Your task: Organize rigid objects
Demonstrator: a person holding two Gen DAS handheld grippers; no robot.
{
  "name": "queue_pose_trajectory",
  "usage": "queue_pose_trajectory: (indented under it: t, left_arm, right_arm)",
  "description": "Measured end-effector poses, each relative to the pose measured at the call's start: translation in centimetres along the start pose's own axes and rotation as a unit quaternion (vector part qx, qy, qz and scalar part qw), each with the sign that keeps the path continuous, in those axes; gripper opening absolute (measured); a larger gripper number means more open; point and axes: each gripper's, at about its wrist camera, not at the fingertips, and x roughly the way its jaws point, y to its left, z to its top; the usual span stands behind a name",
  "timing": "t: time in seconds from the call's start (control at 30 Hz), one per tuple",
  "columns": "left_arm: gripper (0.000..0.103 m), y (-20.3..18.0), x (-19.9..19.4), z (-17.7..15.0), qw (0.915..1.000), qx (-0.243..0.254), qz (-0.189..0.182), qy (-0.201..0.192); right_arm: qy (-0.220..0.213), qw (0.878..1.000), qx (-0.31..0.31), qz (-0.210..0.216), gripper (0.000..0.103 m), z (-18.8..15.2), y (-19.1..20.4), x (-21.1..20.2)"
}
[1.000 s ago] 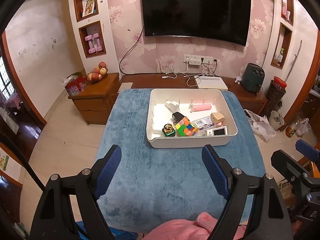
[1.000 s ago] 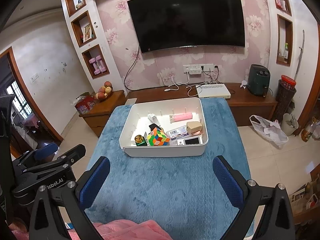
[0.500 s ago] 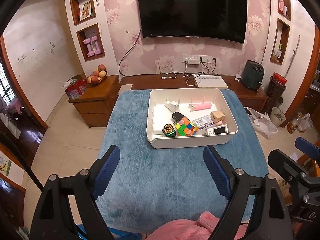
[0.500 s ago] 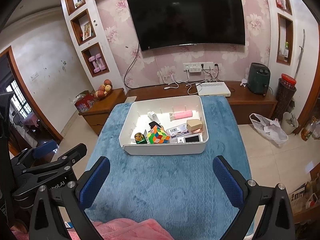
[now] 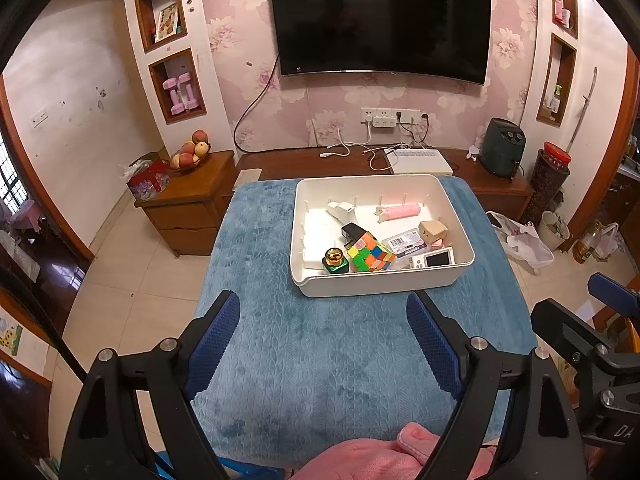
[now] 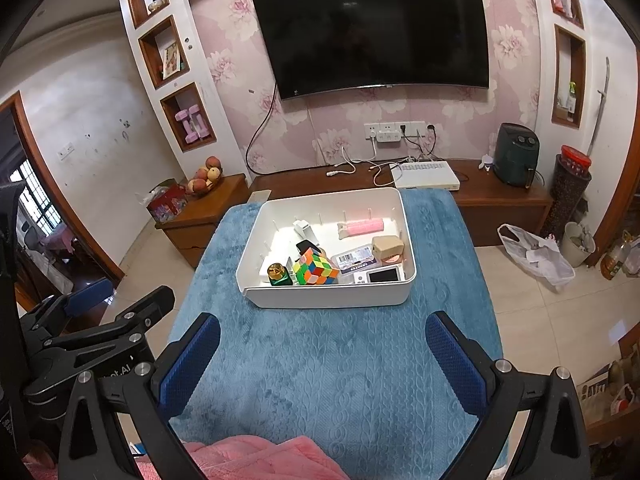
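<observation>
Left hand-held gripper (image 5: 323,332) released, blue-padded fingers (image 5: 214,340) spread wide, hovering above the near part of the blue plush-covered tabletop (image 5: 320,360), grasping nothing. Right hand-held gripper (image 6: 323,354) likewise released, fingers wide apart, empty, hovering over the same near stretch of cloth, beside the left one.

White rectangular plastic bin (image 5: 380,288) sitting on the far half of the tabletop, well apart from both grippers. Inside, crowded toward the near wall: small green bottle with a gold cap (image 5: 335,260) at the near left, upright; multicoloured puzzle cube (image 5: 370,256) just beside it, tilted on an edge; black plug adapter (image 5: 352,233) just behind the cube. Small white device with a grey screen (image 5: 434,258) against the near right wall; flat clear case with a barcode label (image 5: 404,243) behind it; tan cardboard-coloured box figure (image 5: 433,232) farther right. Pink cylindrical item (image 5: 400,212) lying flat near the far wall; small white plastic piece (image 5: 340,209) at the far left.

Pink fabric (image 5: 380,456) at the bottom edge of both views. Black wall-mounted television (image 5: 380,20) beyond the tabletop.
</observation>
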Motion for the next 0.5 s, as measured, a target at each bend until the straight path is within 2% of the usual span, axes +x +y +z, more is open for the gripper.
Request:
queue_pose_trajectory:
  t: [0.5]
  left_arm:
    - [0.087, 0.39, 0.57, 0.16, 0.9998, 0.006, -0.016, 0.009]
  right_arm:
    - [0.014, 1.0, 0.004, -0.014, 0.103, -0.31, 0.45, 0.31]
